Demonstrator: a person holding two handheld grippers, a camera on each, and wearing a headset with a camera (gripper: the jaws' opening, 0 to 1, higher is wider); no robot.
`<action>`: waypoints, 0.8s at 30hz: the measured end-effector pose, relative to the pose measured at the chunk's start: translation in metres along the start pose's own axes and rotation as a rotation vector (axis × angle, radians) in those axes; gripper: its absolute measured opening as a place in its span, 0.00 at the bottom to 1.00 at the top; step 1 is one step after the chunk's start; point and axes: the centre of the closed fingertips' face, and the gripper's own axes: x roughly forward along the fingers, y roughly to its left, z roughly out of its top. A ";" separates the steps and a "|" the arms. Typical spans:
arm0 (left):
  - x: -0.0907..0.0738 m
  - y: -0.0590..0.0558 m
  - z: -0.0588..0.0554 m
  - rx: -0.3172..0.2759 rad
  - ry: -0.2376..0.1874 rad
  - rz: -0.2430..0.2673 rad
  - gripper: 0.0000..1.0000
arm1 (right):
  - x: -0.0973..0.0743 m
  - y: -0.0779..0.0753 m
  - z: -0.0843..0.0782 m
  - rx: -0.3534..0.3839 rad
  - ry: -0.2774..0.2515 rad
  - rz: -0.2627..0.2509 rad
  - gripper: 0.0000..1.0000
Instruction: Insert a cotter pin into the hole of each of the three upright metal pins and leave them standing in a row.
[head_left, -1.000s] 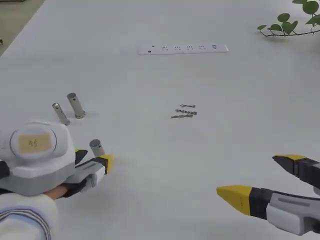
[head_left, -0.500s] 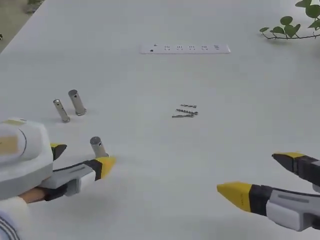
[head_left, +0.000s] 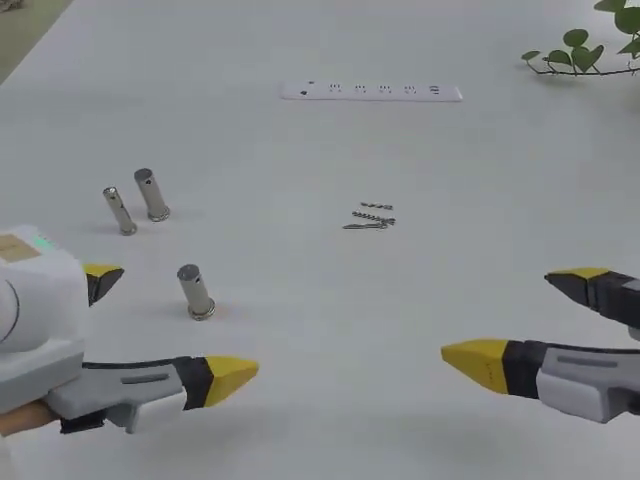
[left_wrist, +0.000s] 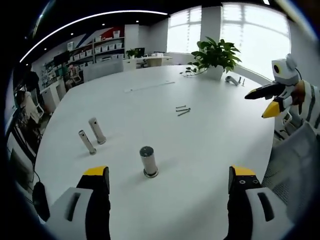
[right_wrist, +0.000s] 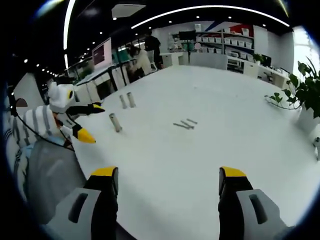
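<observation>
- Cotter pins (head_left: 370, 219) lie in a small loose cluster on the white table (head_left: 330, 420), on the person's side of the power strip (head_left: 371, 93) and roughly opposite its middle — none sits in a hole yet.
- Three metal pins stand upright, left of the power strip and farther from it than the cluster: a thick back pin (head_left: 151, 194) just beside a thin back pin (head_left: 119, 210), and a front pin (head_left: 195, 292) apart from them, farthest from the strip.
- Left gripper (head_left: 170, 322) has its jaws wide apart and empty; in the left gripper view the front pin (left_wrist: 148, 161) stands just ahead, between them.
- Right gripper (head_left: 515, 316) is also spread and empty, far from the strip, below its right end.
- My read: the step in hand is fetching one cotter pin. Close the right jaws on a single one, gripping near its looped end so the legs stay free.
- Steady the front pin low with the left gripper, leaving its cross hole clear — a sideways nudge would likely topple it.
</observation>
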 end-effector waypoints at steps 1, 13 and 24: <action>-0.001 0.000 -0.001 0.002 -0.002 -0.001 1.00 | 0.000 0.000 0.001 -0.006 0.002 0.002 0.83; -0.012 -0.009 -0.011 -0.040 -0.013 -0.048 0.99 | 0.004 -0.016 0.028 -0.191 0.042 0.045 0.79; -0.016 -0.007 -0.015 0.031 -0.011 -0.024 0.95 | 0.016 -0.016 0.050 -0.336 0.089 0.188 0.70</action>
